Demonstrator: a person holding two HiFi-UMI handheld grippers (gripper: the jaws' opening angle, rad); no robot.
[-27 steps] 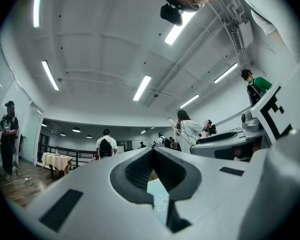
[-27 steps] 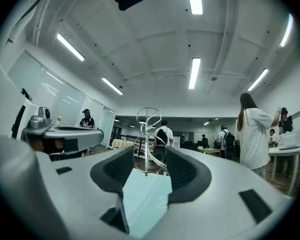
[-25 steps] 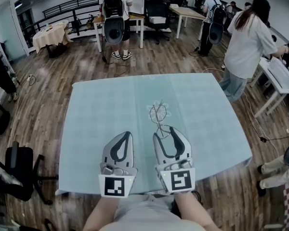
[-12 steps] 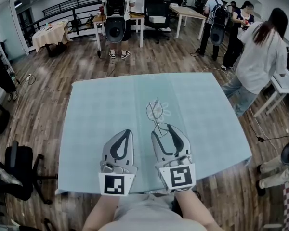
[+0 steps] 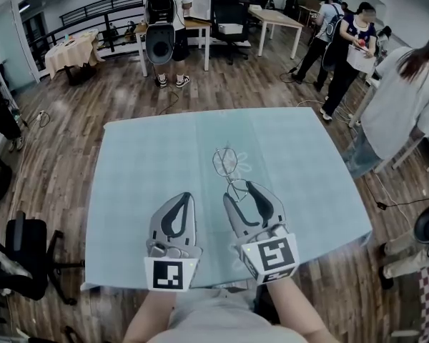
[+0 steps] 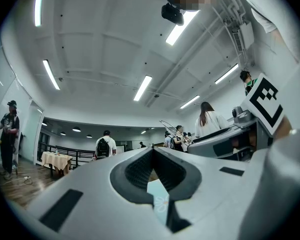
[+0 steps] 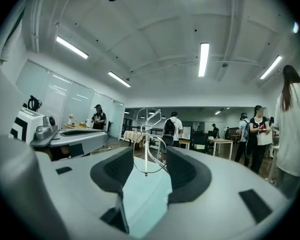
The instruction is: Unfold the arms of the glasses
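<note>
Wire glasses (image 5: 227, 161) caught in the right gripper (image 5: 238, 191) above a cloth-covered table (image 5: 143, 163)

The right jaws stand partly apart with one wire rim spanning them and touching both sides, so the glasses (image 7: 149, 118) stand upright, their far lens beyond the tips; the left gripper (image 5: 186, 197) sits just beside the right one, its jaws pressed together on nothing, apart from the glasses; a pale flower print (image 5: 244, 168) lies on the cloth under the frame; beyond the table stand a person with a backpack (image 5: 161, 9) and a person in a white shirt (image 5: 404, 106); a black office chair (image 5: 25, 252) is at the left edge
</note>
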